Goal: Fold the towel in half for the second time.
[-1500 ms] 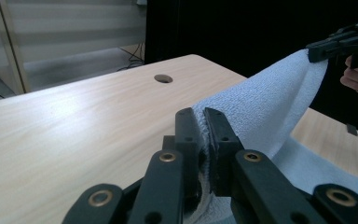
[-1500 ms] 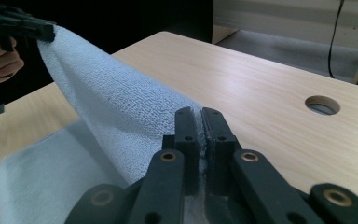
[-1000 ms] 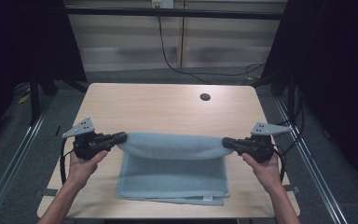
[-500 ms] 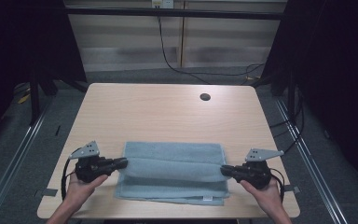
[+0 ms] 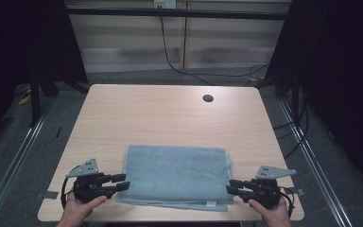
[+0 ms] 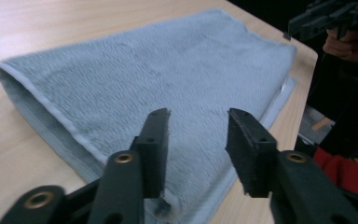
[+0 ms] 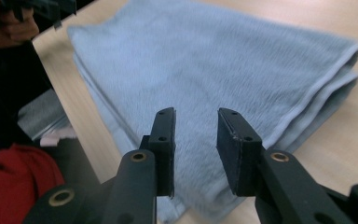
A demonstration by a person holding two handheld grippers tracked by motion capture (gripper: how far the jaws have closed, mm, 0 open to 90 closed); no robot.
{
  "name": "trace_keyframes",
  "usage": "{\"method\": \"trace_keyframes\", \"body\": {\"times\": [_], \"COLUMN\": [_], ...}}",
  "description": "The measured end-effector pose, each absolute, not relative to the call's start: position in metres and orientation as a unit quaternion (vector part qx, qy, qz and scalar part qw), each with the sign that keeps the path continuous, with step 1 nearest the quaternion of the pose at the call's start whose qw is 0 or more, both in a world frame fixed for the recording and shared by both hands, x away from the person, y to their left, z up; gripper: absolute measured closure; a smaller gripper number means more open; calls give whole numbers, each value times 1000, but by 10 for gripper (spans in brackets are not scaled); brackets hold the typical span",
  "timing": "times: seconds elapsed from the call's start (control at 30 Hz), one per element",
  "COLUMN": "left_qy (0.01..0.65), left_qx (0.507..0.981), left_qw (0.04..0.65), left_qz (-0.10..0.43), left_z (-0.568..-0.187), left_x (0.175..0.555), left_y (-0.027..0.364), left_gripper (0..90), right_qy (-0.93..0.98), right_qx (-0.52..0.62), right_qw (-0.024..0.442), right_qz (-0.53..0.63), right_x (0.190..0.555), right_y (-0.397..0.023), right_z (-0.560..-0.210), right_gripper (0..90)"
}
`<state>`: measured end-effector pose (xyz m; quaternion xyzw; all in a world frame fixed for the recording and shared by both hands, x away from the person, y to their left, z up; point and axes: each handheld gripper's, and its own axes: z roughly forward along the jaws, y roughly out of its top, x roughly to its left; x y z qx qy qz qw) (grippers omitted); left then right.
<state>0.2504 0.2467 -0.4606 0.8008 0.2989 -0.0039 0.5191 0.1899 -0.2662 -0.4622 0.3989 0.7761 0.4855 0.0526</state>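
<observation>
A grey-blue towel (image 5: 177, 175) lies folded flat near the front edge of the wooden table (image 5: 170, 113). My left gripper (image 5: 122, 181) rests at the towel's near left corner, and its jaws have just been opening. In the left gripper view the left gripper (image 6: 198, 116) is open above the towel (image 6: 168, 70), gripping nothing. At the near right corner my right gripper (image 5: 231, 186) has also just been opening. In the right gripper view the right gripper (image 7: 196, 114) stands open over the towel's (image 7: 223, 60) layered edge, holding nothing.
A dark round hole (image 5: 208, 98) sits in the tabletop at the back right. Black cables (image 5: 170, 52) trail across the floor behind the table. Metal rails run along both sides. Red cloth (image 7: 23, 172) shows below the table's front edge.
Both grippers carried the towel's raised edge toward the front of the table and down, folding it over. Their jaws went from shut on the towel to open, letting it go.
</observation>
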Motion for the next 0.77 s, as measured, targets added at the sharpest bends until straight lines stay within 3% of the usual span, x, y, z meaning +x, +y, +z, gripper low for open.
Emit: {"method": "trace_keyframes", "body": {"times": [0.27,0.5,0.77], "left_qy": [339,405,454], "left_qx": [784,744,735], "left_qw": [518,520,492], "left_qz": [51,109,108], "left_z": [-446,-460,-483], "left_x": [293,324,325], "left_y": [249,276,303], "left_gripper": [398,291,206], "right_qy": [748,719,700], "right_qx": [424,468,511], "right_qw": [98,157,155], "right_qz": [501,490,474], "right_x": [220,259,258], "right_y": [-271,-286,-300], "right_z": [-445,-441,-465], "right_gripper": [501,421,325]}}
